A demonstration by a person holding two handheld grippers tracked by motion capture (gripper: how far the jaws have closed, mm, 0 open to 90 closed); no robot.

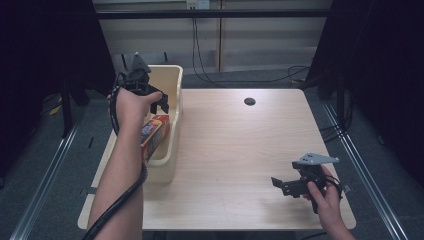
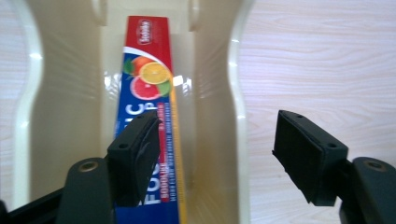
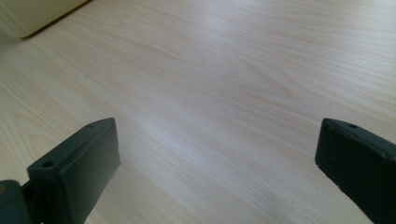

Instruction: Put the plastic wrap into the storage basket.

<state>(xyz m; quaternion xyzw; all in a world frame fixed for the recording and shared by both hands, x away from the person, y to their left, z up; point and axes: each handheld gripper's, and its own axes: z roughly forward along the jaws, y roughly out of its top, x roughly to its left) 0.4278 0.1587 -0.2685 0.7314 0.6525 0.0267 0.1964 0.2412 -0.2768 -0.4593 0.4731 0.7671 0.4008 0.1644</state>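
High view: a cream bin [image 1: 176,80] stands at the desk's [image 1: 240,150] left edge, holding a long red-and-blue box [image 1: 155,132] whose long axis runs along the bin's length. Left gripper [image 1: 159,102], jaws spread and empty, hangs over the bin's far end, just above the box; in the left gripper view the box [image 2: 152,84] extends straight ahead between its jaws. Right gripper [image 1: 278,184], jaws likewise spread, rests near the desk's front right corner, well apart. Left hand is nearer.
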